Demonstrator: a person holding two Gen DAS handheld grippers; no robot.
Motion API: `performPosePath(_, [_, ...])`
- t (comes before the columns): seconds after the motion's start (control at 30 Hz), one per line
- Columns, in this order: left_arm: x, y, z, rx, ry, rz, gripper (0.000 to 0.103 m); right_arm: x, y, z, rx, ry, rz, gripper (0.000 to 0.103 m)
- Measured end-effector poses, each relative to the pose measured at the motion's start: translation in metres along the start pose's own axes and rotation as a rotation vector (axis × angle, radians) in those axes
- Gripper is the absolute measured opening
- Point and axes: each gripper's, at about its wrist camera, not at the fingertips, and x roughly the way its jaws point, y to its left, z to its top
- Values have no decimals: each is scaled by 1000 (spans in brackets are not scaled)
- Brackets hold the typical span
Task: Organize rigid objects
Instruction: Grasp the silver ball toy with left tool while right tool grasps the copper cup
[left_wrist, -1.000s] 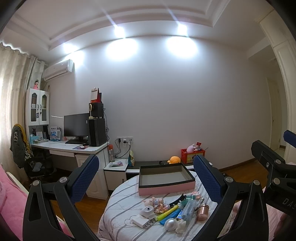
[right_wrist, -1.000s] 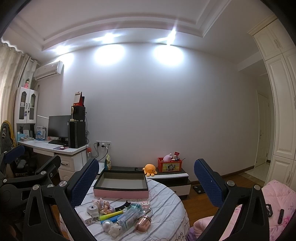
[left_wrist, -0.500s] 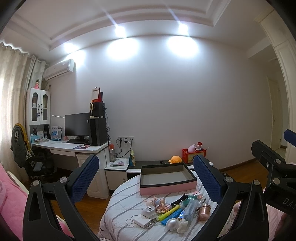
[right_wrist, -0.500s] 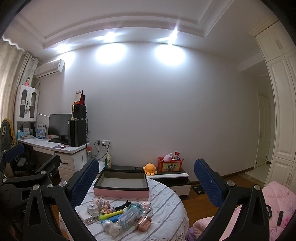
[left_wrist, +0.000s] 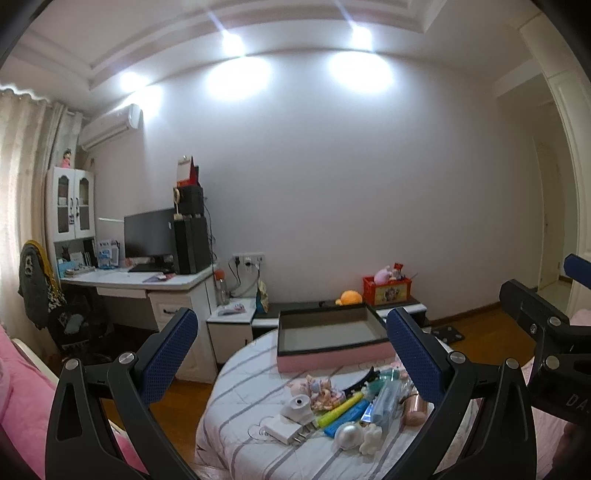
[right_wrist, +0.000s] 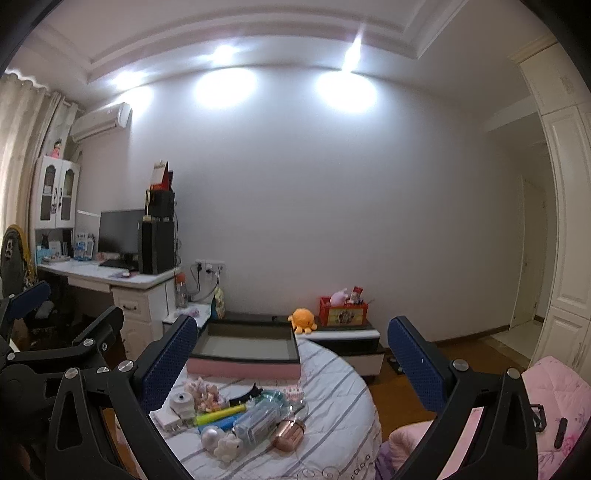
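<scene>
Room evenly lit, a bit dim and cool. Light comes from ceiling spotlights (left_wrist: 231, 42) at 12 o'clock, throwing blown-out glare patches on the wall (left_wrist: 351, 192) below them, with streak flare. Curtain (left_wrist: 18, 177) at 9 o'clock glows with daylight. Strong fisheye bend and black vignette at corners. Slight overall softness; box (right_wrist: 243, 349) edge blurred. Soft shadows under the clutter on the table (right_wrist: 332, 406).
</scene>
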Motion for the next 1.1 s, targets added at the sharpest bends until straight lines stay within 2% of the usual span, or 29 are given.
performPosePath(0.2, [26,-5,-14,14,53,6,103,27,-2,-15,2,70,15,103])
performPosePath(0.47, [67,4,-34,-31,99,1,103,57,-14,-33,34,128,14,103])
performPosePath(0.57, [84,7,-51,-7,129,21,103,74,-22,-49,25,173,7,103])
performPosePath(0.67, [101,11,-74,-8,185,23,103,101,-30,-81,14,263,2,103])
performPosePath(0.87, [120,-7,-127,-27,317,-118,103,146,-36,-145,-16,469,69,103])
performPosePath(1.1, [139,-59,-166,77,427,-193,103,159,-55,-168,-12,528,89,103])
